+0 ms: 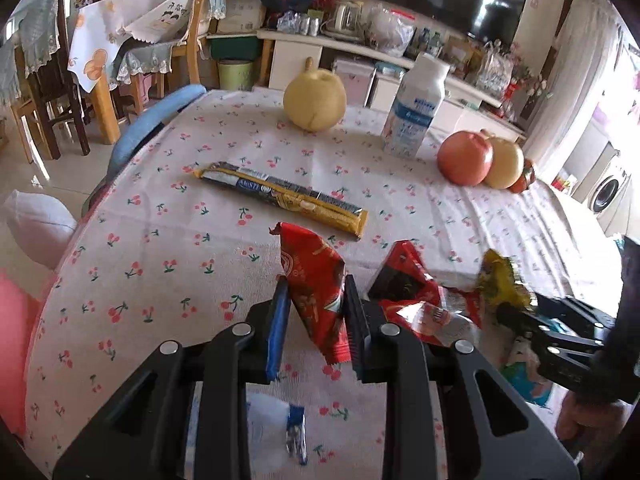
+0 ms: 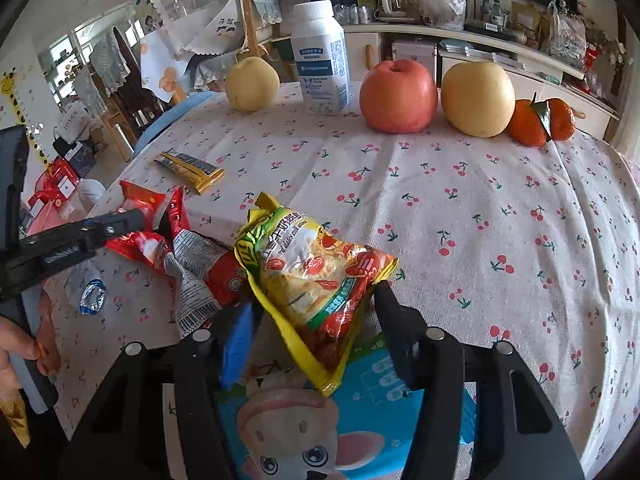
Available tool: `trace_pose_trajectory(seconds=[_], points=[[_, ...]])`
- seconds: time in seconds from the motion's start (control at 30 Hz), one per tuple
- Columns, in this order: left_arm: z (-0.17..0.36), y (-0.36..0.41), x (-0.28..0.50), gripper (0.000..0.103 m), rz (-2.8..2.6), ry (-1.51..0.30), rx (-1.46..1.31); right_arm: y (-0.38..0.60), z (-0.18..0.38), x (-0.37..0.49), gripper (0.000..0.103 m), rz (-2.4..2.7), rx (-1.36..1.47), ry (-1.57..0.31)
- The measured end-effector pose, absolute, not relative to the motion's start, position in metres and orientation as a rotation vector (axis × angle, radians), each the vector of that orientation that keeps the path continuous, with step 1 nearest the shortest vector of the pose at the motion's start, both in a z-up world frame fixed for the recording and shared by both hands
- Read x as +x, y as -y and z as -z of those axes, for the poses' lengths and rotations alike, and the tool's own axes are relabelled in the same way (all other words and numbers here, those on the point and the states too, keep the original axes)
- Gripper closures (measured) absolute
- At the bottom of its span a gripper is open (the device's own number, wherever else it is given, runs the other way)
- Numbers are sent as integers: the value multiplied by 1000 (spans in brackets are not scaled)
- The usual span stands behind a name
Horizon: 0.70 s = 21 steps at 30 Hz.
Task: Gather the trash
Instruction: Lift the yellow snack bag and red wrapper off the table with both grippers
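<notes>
Both grippers angle down over a cherry-print surface (image 1: 168,184). The left gripper (image 1: 316,304) pinches a crumpled red snack wrapper (image 1: 316,284), standing upright between its jaws. The right gripper (image 2: 316,304) has its jaws against a crinkled yellow snack bag (image 2: 312,272). A torn red wrapper (image 2: 208,268) lies between them
</notes>
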<state>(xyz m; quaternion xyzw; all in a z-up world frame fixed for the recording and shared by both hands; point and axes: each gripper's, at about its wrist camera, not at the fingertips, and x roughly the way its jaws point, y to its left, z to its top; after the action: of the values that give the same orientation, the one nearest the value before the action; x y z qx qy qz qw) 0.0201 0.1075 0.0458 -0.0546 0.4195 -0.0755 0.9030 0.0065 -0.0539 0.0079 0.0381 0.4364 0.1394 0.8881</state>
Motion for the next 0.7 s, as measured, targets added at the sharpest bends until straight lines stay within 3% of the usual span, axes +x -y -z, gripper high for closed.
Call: trace_pose_trajectory(seconds=[0.5, 0.7], points=[[-62, -138, -28, 75, 191, -784, -206, 52, -16, -5, 76, -292, 75, -860], [-64, -147, -33, 75, 212, -749, -220, 51, -19, -14, 79, -275, 64, -831]])
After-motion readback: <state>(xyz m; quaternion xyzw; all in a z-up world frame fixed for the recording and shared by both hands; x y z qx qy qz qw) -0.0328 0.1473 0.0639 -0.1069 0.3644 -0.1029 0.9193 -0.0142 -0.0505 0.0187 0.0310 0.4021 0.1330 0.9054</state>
